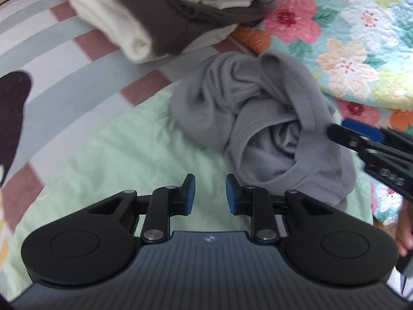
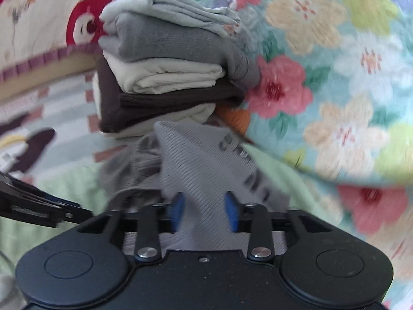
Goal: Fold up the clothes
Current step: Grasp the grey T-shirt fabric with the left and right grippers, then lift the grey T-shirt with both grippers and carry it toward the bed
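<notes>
A crumpled grey knit garment point(image 1: 268, 129) lies on the pale green bedsheet point(image 1: 108, 160). My left gripper point(image 1: 210, 193) is open and empty, just short of the garment's near edge. My right gripper point(image 2: 205, 211) has a fold of the grey garment point(image 2: 201, 170) between its open blue pads point(image 2: 178, 210); the pads do not press the cloth. In the left wrist view the right gripper point(image 1: 333, 131) reaches in from the right at the garment's edge.
A stack of folded clothes point(image 2: 167, 77), grey, cream and dark brown, stands behind the garment; it also shows in the left wrist view point(image 1: 160, 18). A floral quilt point(image 2: 335, 77) is bunched up on the right. Striped bedding point(image 1: 51, 59) lies to the left.
</notes>
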Demonstrator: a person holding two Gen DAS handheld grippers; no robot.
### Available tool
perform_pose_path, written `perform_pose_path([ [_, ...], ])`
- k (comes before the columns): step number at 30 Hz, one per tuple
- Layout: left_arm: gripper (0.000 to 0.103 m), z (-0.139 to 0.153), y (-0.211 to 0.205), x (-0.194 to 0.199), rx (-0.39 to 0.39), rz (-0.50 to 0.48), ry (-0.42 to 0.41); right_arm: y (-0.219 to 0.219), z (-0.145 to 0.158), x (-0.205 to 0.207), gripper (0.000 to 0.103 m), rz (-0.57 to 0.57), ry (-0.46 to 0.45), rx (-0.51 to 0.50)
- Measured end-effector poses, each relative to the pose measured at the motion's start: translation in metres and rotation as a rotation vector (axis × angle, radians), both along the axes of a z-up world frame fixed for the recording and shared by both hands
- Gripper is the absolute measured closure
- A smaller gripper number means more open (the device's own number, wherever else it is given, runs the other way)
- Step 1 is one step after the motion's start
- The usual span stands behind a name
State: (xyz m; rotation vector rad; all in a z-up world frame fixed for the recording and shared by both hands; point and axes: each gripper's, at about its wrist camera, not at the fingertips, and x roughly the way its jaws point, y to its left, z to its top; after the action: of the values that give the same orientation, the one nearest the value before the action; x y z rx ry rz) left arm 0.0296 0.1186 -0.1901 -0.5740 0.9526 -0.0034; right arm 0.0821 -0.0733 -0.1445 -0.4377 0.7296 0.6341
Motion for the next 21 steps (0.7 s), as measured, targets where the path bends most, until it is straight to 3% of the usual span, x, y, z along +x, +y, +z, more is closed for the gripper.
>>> perform_pose_path([
  [3, 0.073, -0.001, -0.004, 0.008, -0.013, -0.033, -0.038, 0.002, -0.012, 0.018, 0.036, -0.059, 0.056, -0.007],
  [4, 0.066, -0.002, -0.005, 0.010, -0.012, -0.041, -0.046, 0.002, -0.017, 0.022, 0.032, -0.079, 0.069, -0.012],
  [6, 0.055, -0.006, -0.007, 0.016, -0.006, -0.044, -0.051, -0.002, -0.026, 0.024, 0.014, -0.122, 0.050, -0.039],
  [9, 0.037, -0.016, -0.009, 0.029, -0.022, -0.050, -0.038, -0.011, -0.041, 0.025, 0.010, -0.166, 0.061, -0.039],
  [13, 0.039, -0.031, -0.012, 0.042, -0.075, -0.039, -0.016, -0.030, -0.060, 0.031, 0.006, -0.235, 0.172, 0.035],
  [14, 0.056, -0.033, -0.013, 0.044, -0.079, -0.034, -0.023, -0.034, -0.063, 0.032, 0.008, -0.265, 0.196, 0.069],
  [15, 0.073, -0.032, -0.013, 0.042, -0.076, -0.026, -0.035, -0.039, -0.063, 0.032, 0.023, -0.278, 0.209, 0.103],
  [16, 0.097, -0.027, -0.013, 0.038, -0.065, -0.015, -0.053, -0.041, -0.061, 0.030, 0.039, -0.270, 0.217, 0.133],
  [17, 0.098, -0.023, -0.013, 0.034, -0.053, -0.004, -0.071, -0.041, -0.057, 0.027, 0.070, -0.253, 0.213, 0.161],
  [18, 0.099, -0.018, -0.012, 0.030, -0.042, 0.007, -0.089, -0.039, -0.049, 0.021, 0.085, -0.238, 0.186, 0.177],
  [21, 0.099, 0.002, -0.011, 0.015, 0.036, 0.053, -0.141, -0.032, -0.027, 0.003, 0.089, -0.184, 0.122, 0.235],
])
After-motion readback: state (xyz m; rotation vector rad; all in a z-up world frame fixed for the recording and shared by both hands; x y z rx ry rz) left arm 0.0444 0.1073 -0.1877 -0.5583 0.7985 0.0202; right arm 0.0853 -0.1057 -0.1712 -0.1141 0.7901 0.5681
